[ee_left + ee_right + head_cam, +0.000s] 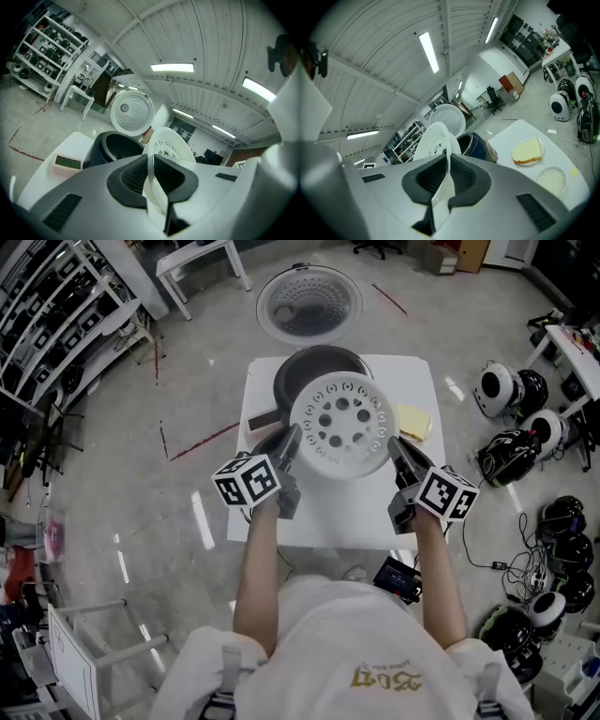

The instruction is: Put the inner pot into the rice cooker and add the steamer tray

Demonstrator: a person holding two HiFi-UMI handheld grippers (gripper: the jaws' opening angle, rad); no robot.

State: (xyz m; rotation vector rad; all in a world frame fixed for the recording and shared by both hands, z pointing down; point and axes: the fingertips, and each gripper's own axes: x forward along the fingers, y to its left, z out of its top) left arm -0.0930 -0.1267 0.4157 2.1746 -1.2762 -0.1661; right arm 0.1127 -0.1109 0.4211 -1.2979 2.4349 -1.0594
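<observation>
Head view shows me holding the white steamer tray point(342, 426) by its rim between both tools, off the white bench point(328, 512). My left tool point(291, 442) is clenched on the tray's left edge and my right tool point(396, 451) is clenched on its right edge. In each tool's own view the thin white rim is pinched between the dark pads, and the tray's holed face rises beyond the jaws. From above, the tray looks close to level, holes up, and it overlaps the near rim of the rice cooker point(314, 371). The cooker stands at the far side of the bench with its inside dark, and its round lid point(307, 304) is swung open behind it. To the right of the tray a pale yellow slice point(412, 421) lies on a small plate on the bench. Left gripper view shows a small pink device with a green display point(67, 162) on the bench, left of the cooker. My forearms reach forward over the near edge of the bench.
</observation>
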